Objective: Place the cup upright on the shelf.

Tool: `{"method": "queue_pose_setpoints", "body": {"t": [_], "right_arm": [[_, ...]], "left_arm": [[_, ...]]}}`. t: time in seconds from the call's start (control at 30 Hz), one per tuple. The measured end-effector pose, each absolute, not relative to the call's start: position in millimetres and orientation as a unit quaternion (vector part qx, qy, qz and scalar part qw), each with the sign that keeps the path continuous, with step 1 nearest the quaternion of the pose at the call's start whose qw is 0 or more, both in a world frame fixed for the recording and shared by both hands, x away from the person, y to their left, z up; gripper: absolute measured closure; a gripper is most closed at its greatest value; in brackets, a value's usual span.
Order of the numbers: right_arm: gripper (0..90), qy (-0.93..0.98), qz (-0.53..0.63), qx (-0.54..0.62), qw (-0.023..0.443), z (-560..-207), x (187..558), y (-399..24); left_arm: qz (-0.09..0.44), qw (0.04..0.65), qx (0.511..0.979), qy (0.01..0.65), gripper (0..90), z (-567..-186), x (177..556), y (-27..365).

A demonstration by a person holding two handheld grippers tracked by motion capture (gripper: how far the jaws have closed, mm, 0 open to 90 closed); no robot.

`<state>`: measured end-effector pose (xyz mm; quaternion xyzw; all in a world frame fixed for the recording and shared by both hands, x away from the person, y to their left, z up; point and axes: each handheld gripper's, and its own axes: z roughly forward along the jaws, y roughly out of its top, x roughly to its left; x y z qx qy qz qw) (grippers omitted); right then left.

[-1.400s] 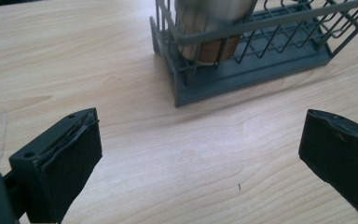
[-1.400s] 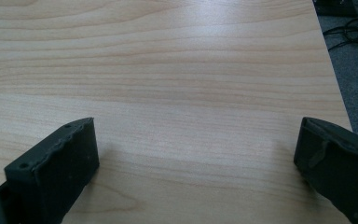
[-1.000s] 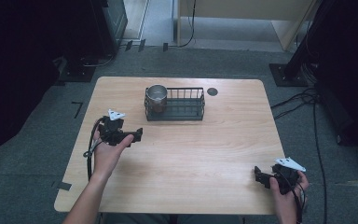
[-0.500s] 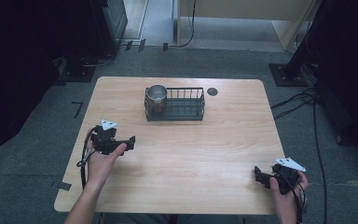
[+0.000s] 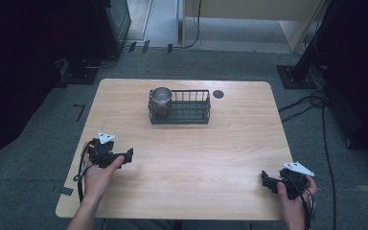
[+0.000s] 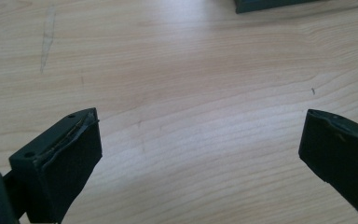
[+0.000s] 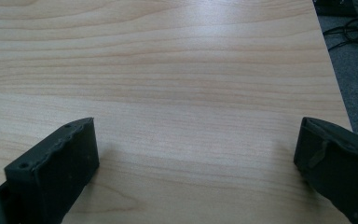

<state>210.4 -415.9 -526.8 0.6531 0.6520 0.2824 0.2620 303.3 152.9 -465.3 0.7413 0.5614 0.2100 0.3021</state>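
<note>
On the table (image 5: 187, 158), toward its far edge, stands a dark wire basket (image 5: 187, 108) with a metal cup (image 5: 161, 98) upright in its left end. Just beyond the basket's right end a small dark disc (image 5: 218, 94) lies on the wood. Near the left edge, the left gripper (image 5: 124, 155) sits in the person's left hand (image 5: 98, 170), low over bare wood, well apart from the basket. Its jaws stand wide apart with nothing between them, as the left gripper view shows. At the near right corner, the right gripper (image 5: 267, 182) is held by the right hand (image 5: 292, 194). Its jaws are likewise spread wide over bare wood, empty, close to the table's right edge.
</note>
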Motion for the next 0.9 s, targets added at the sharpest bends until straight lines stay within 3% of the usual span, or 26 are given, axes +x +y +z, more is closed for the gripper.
{"method": "queue_pose_setpoints", "body": {"t": [0.9], "right_arm": [[0.0, 0.653, 0.282, 0.652, 0.263, -527, 210, -416]], "left_arm": [[0.217, 0.278, 0.734, 0.58, 0.0, -495, 262, 202]]}}
